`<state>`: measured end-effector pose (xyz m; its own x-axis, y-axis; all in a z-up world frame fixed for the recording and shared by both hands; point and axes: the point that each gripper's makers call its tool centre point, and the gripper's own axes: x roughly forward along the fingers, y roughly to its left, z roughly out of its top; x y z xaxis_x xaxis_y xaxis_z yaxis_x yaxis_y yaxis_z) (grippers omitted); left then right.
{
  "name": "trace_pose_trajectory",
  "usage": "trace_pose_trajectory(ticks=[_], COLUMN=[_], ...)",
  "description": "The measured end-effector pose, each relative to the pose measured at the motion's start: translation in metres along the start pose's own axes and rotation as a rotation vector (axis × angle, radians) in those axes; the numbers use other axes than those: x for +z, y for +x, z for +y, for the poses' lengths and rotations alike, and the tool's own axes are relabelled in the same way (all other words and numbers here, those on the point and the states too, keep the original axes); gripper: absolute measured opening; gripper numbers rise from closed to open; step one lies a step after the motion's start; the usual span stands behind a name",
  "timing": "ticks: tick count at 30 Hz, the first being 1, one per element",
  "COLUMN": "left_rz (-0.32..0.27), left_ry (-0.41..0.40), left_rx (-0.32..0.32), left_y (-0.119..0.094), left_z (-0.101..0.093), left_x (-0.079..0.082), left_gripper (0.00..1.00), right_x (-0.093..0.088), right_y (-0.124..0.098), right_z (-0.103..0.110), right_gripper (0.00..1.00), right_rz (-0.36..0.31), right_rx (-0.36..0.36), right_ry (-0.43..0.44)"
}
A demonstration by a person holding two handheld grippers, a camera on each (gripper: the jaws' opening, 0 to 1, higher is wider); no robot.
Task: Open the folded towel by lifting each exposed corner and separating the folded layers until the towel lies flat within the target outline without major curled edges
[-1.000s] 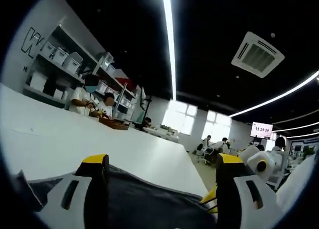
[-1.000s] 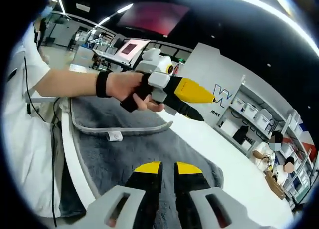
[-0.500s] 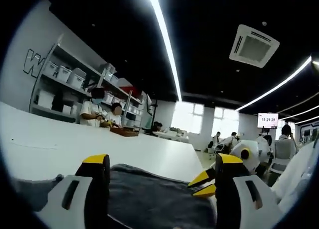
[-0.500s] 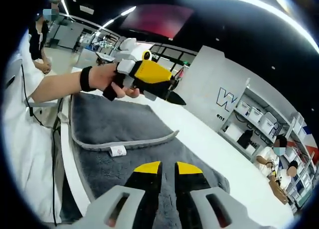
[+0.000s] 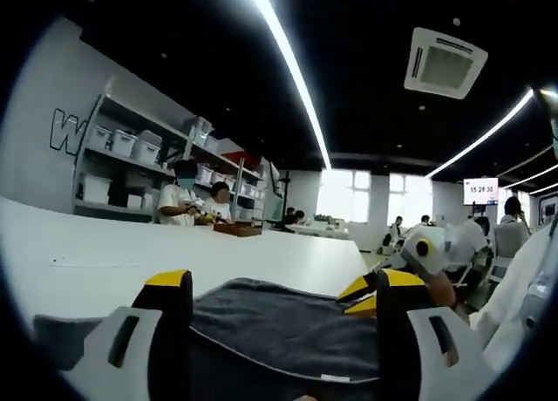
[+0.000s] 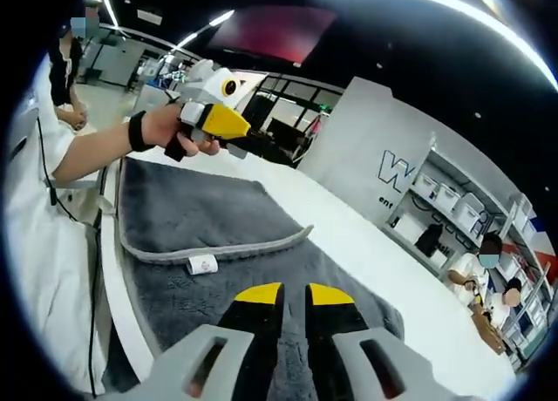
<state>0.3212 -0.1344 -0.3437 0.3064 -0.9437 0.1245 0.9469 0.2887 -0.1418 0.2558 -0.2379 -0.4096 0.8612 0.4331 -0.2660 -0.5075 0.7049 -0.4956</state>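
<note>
A dark grey towel (image 6: pixel 200 205) lies folded on the white table (image 6: pixel 375 253). Its upper layer has a pale trimmed edge, with a white label (image 6: pixel 202 264) at the fold. My right gripper (image 6: pixel 294 294) hovers low over the lower layer, jaws shut with nothing visible between them. A hand holds my left gripper (image 6: pixel 266 150) above the towel's far end. In the left gripper view, my left gripper (image 5: pixel 283 279) stands wide open over the towel (image 5: pixel 279 322). The right gripper (image 5: pixel 356 296) pokes in beside the towel's right edge.
The person's forearm with a black wristband (image 6: pixel 138 131) reaches over the towel's left side. Bare white table (image 5: pixel 131 257) stretches beyond the towel. A brown tray (image 5: pixel 237 230) and seated people are far off. Shelves with bins (image 5: pixel 122 157) line the wall.
The left gripper has drawn back toward the towel's far end and turned away from the right gripper. Its view has levelled, showing more towel. The right gripper has stayed put.
</note>
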Motion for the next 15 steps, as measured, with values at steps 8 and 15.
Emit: trace_pose_trajectory(ticks=[8, 15], left_rz=[0.062, 0.055], left_ry=[0.067, 0.068], left_rx=[0.019, 0.013], left_y=[-0.019, -0.03], left_z=[-0.005, -0.014], left_x=[-0.016, -0.02], left_gripper=[0.84, 0.84], right_x=[0.003, 0.008], right_y=[-0.007, -0.005], right_z=[0.007, 0.016], right_gripper=[0.04, 0.04], right_rz=[-0.011, -0.026], right_rx=[-0.026, -0.013], right_ry=[0.028, 0.043])
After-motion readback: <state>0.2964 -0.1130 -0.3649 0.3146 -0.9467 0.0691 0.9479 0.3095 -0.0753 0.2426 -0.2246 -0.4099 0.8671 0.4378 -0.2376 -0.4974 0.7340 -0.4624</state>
